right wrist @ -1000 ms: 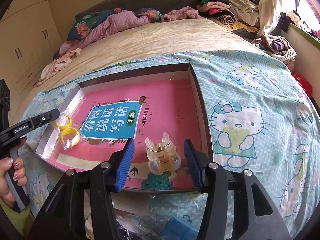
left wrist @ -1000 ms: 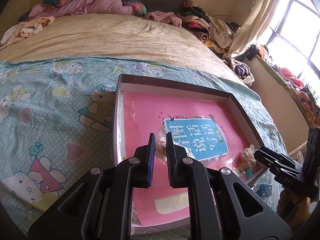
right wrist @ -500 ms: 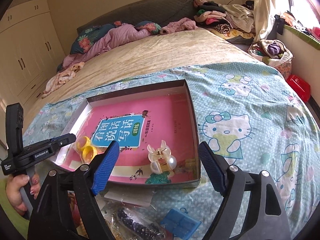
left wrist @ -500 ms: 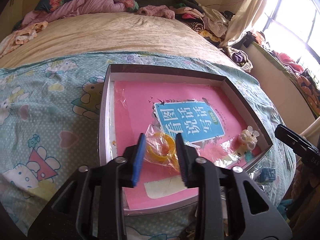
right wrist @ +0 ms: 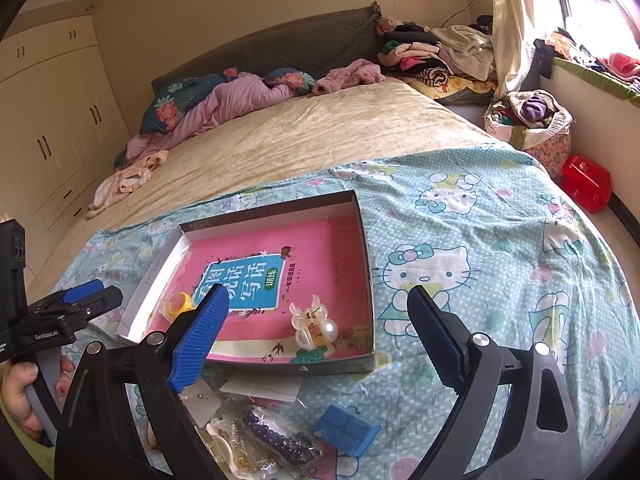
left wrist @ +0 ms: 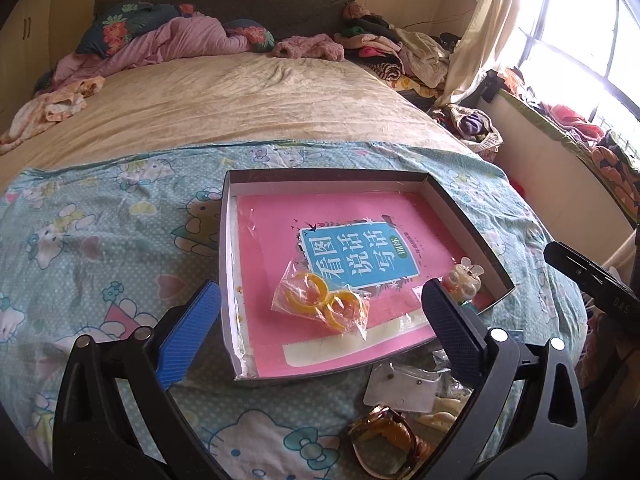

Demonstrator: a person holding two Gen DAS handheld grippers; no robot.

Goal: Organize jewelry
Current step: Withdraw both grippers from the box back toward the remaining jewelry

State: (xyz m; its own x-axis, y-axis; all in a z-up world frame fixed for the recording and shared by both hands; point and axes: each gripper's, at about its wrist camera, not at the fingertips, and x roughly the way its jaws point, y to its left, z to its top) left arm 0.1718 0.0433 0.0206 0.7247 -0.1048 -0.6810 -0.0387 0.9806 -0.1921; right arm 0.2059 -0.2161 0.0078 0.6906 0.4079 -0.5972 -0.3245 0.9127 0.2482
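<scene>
A shallow dark box (left wrist: 472, 220) (right wrist: 366, 264) lies on the Hello Kitty sheet with a pink book inside. A clear bag of yellow rings (left wrist: 322, 304) (right wrist: 180, 303) lies on the book near the box's front. A clear bunny hair clip with a pearl (left wrist: 466, 280) (right wrist: 314, 322) lies at the box's right corner. My left gripper (left wrist: 320, 318) is open and empty, raised over the box's front. My right gripper (right wrist: 318, 320) is open and empty, above the box's near edge. Loose jewelry lies in front of the box: dark beads in a bag (right wrist: 280, 436), a brown-strapped watch (left wrist: 386, 434).
A white card (left wrist: 400, 386) and a small blue box (right wrist: 346, 430) lie by the jewelry pile. The beige bed stretches behind, with clothes piled at its far end (right wrist: 432, 56). A window and a basket of clothes (right wrist: 528, 120) are on the right.
My left gripper opened and let go of the bag of yellow rings in the box, then pulled back. My right gripper opened wider and drew back from the hair clip.
</scene>
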